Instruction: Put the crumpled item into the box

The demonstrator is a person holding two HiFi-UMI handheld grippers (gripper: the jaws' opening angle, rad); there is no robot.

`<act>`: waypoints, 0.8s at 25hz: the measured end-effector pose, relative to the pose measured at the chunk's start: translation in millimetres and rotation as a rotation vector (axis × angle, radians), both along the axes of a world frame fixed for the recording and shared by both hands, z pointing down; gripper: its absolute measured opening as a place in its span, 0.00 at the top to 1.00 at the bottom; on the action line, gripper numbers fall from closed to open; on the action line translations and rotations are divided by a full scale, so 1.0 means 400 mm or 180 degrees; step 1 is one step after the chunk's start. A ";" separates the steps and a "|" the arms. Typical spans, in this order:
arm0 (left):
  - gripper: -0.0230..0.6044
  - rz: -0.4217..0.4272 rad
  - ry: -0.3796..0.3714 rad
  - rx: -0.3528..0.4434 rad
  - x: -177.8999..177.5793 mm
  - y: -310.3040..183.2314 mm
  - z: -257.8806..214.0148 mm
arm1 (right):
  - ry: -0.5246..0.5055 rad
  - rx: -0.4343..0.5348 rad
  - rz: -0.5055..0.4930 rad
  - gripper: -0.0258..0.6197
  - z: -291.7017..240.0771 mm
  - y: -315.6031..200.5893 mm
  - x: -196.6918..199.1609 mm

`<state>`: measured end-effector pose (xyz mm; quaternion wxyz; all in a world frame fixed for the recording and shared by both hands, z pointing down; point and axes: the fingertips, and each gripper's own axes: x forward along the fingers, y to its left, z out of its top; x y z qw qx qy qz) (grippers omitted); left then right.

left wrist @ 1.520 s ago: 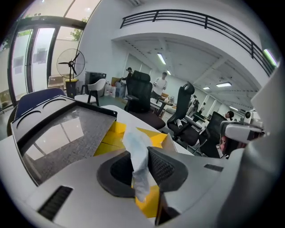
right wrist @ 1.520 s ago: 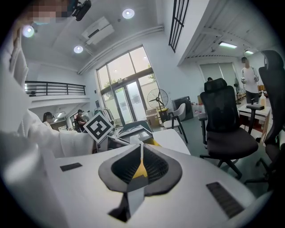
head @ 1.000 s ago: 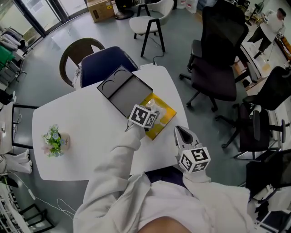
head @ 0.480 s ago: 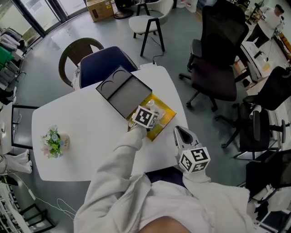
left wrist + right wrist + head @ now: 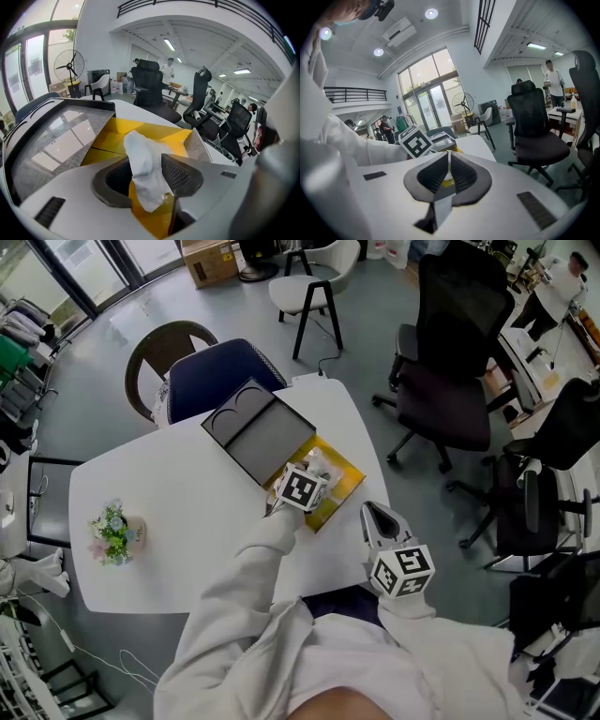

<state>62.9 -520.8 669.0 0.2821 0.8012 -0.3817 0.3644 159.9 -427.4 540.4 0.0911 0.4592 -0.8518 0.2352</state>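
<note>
1. The left hand-held gripper (image 5: 147, 174) reached over the open box (image 5: 110, 140), and its jaws were opening.
2. The crumpled item (image 5: 144, 164), a wad of white paper, stood upright between those jaws. It lay against the right pad, with a gap showing at the left pad, so the jaws no longer pinched it.
3. The wad's upper end rose above the jaw tips. Its lower end hung in front of the yellow floor of the box.
4. In the head view the left hand-held gripper (image 5: 309, 476) sat over the yellow box (image 5: 339, 486), whose grey lid (image 5: 258, 432) lay flat open beside it on the white desk (image 5: 187, 521).
5. The right hand-held gripper (image 5: 448, 172) had its jaws pressed together with nothing between them.
6. The head view showed the right hand-held gripper (image 5: 379, 516) near the desk's edge, just beside the box and apart from the wad.
</note>
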 end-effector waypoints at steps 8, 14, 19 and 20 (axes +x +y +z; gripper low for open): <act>0.51 -0.0189 0.0116 0.0172 -0.028 0.001 -0.051 | -0.0012 0.0020 -0.0022 0.90 -0.005 0.009 -0.009; 0.50 -0.0322 0.0244 0.0410 -0.053 0.027 -0.120 | -0.0018 0.0062 -0.0051 0.90 -0.012 0.014 -0.023; 0.50 -0.0506 0.0550 0.0630 -0.083 0.071 -0.205 | -0.0028 0.0116 -0.0118 0.90 -0.022 0.023 -0.053; 0.50 -0.0527 0.0621 0.0665 -0.090 0.082 -0.222 | -0.0030 0.0130 -0.0133 0.90 -0.025 0.025 -0.062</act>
